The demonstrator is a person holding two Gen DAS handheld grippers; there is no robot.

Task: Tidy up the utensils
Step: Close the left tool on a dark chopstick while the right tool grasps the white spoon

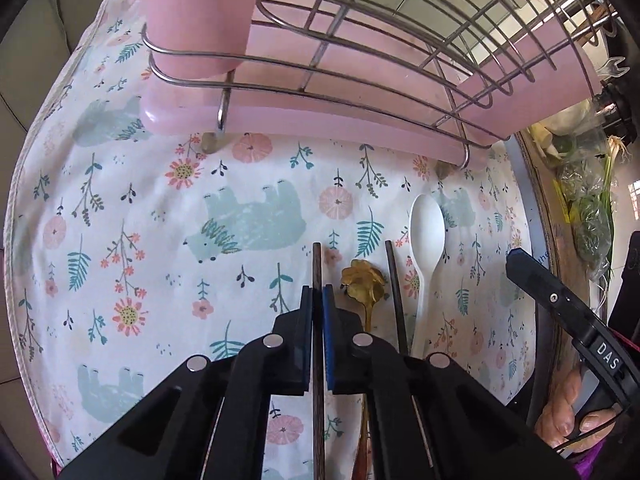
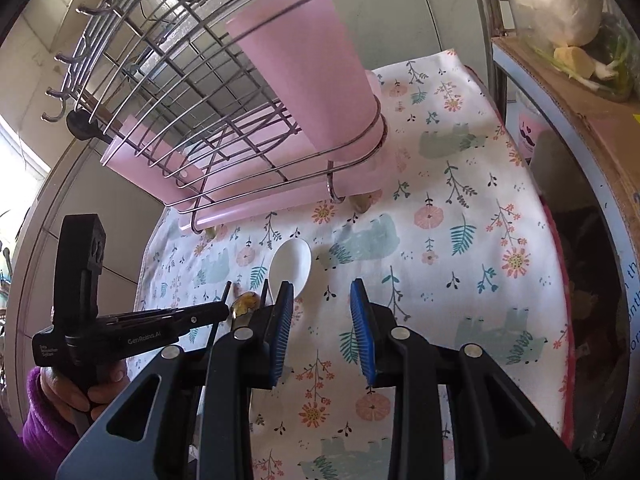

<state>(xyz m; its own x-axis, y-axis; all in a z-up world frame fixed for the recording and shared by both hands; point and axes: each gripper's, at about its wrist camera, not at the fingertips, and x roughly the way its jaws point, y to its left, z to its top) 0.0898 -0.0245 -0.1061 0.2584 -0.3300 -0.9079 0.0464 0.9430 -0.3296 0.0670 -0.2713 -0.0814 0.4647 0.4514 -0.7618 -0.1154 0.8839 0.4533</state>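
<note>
Floral cloth-covered table (image 1: 132, 216); our left gripper (image 1: 318, 300) pinches shut on thin dark wooden chopstick (image 1: 317, 264), stiff, light, apt to pivot. Right gripper (image 2: 322, 300) half-open, empty.

Two wrist cameras, close above a floral cloth (image 1: 160, 200).
Each looks steeply down along its fingers toward the rack (image 1: 360, 60) (shared, with the white spoon (image 2: 290, 264)).

Rack (image 1: 360, 92) stands at the far end of the cloth (image 1: 160, 240), cup (image 1: 200, 16) in its left end. Nearer, in a row left to right on the cloth: chopstick (image 1: 317, 264), metal spoon (image 1: 364, 284), second chopstick (image 1: 394, 280), plastic spoon (image 1: 426, 232). Box (image 2: 580, 128) sits right of the cloth.
</note>
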